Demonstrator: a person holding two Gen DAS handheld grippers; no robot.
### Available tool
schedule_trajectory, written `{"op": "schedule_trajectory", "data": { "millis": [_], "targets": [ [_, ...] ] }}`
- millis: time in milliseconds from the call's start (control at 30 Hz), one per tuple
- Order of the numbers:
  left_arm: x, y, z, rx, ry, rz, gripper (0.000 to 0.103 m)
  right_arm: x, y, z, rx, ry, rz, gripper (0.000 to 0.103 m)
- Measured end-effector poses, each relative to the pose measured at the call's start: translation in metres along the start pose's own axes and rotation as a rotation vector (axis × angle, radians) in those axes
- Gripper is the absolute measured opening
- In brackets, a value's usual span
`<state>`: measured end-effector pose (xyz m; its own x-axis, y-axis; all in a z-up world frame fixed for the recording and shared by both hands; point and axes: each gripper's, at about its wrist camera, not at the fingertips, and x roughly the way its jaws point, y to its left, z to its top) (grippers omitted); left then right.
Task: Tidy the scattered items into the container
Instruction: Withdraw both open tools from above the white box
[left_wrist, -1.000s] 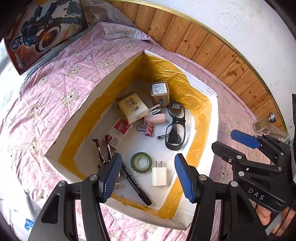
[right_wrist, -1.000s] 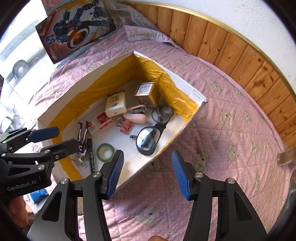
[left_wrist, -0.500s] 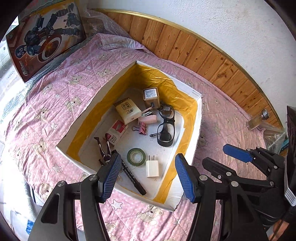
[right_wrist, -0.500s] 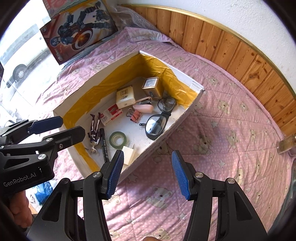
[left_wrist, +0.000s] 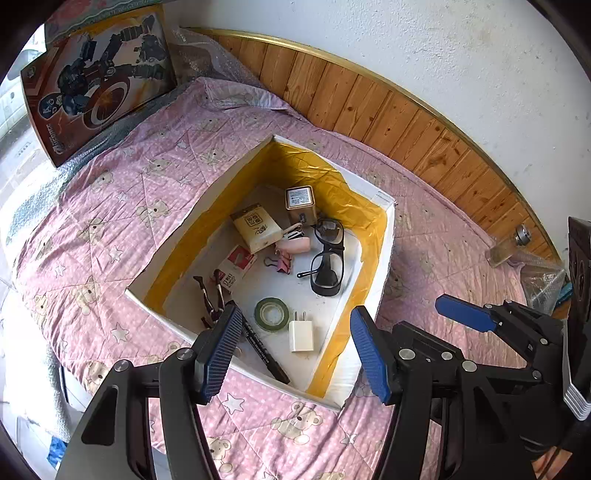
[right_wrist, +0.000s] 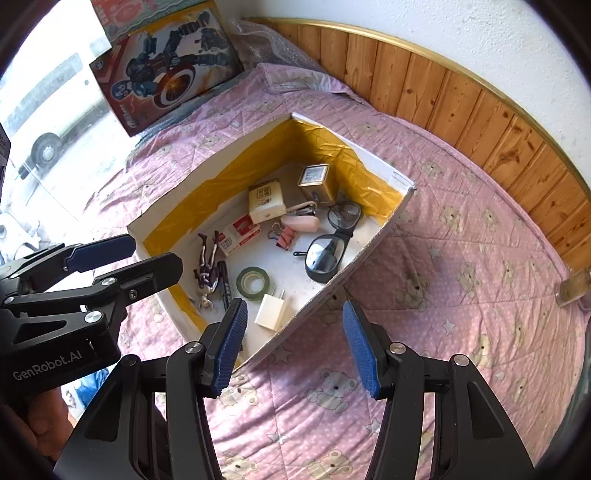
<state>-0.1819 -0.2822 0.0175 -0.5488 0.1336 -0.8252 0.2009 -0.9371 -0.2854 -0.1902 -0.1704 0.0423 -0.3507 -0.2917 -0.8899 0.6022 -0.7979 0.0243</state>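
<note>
Fingers (left_wrist: 218, 350) of both grippers gape wide, empty, above the filled container (left_wrist: 384, 236).

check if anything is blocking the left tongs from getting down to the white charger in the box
Nothing visible blocks it. The left tongs hang open and empty above the near end of the box, and the charger lies flat on the open floor below. The tape roll and marker lie close beside it, apart from it.
</note>
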Motion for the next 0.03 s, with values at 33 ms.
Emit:
{"op": "schedule_trajectory", "data": {
  "millis": [33],
  "targets": [
    [-0.0004,0.0003,-0.0001,-0.002,0.0,-0.002,0.062,-0.0005,0.0001,0.0008,0.001,0.002,0.002,0.057]
  ]
}}
